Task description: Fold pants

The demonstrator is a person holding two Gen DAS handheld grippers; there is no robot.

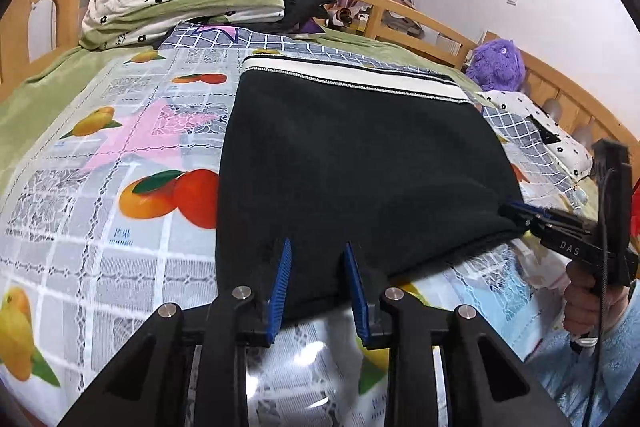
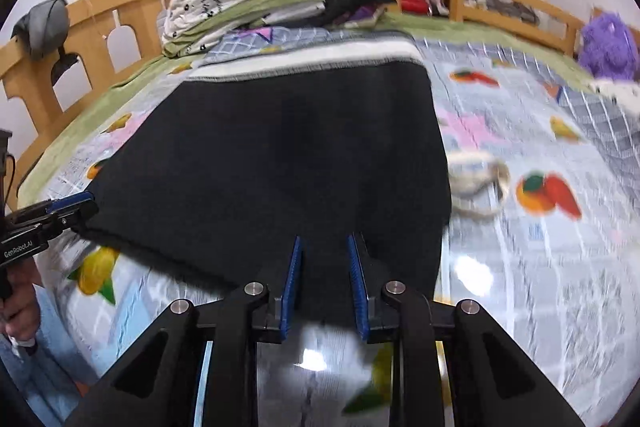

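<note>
Bed (image 1: 48, 95), fruit-print sheet (image 1: 132, 155) on top, pants (image 1: 360, 155) lying flat in the middle: black, already doubled, white waistband (image 1: 348, 75) at the far end, fold edge nearest me

Pants look like thick soft knit. My guess: light, limp, not slippery, will sag between two grip points and drag on the sheet. Best hold is the near edge, one corner per tong, taking all layers

Left tongs (image 1: 316, 247): at near left corner, cloth between the pads (image 1: 284, 267), jaws narrow and clamped on pants

Right tongs (image 2: 324, 247): near right corner, same narrow clamp on pants, view blurred

Cord (image 2: 480, 183) lies loose just beside the right edge
</note>
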